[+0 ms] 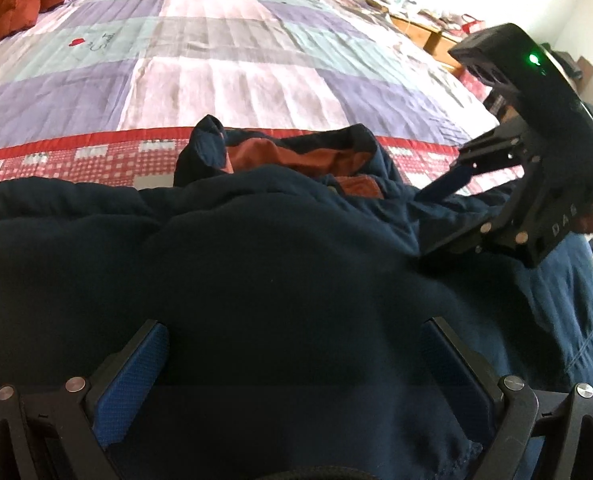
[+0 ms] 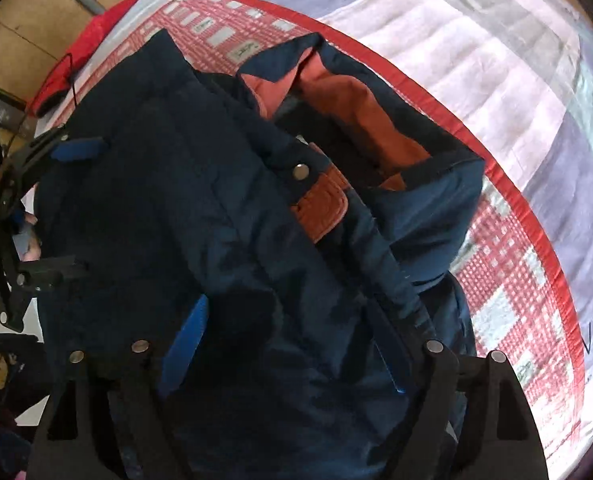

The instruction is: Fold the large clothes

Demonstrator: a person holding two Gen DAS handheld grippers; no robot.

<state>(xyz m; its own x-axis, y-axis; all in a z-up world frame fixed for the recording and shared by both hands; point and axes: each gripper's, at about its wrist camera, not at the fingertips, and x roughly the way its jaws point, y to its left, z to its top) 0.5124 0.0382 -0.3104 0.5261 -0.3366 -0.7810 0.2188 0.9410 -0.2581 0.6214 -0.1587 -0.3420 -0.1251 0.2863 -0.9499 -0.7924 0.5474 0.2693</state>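
Left gripper (image 1: 292, 384): jaws apart, your navy padded jacket (image 1: 256, 248) bulging between the pads, on the patchwork quilt (image 1: 216, 64). Bulky, soft, slick shell; likely springs back. Right gripper (image 2: 296, 360): jaws apart astride the placket; take the thick seam below the orange collar tab (image 2: 320, 208)

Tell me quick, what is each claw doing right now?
Left gripper: jaws open wide, navy jacket between them, not pinched.
Right gripper: jaws open too, the jacket bunched between them, not clamped.
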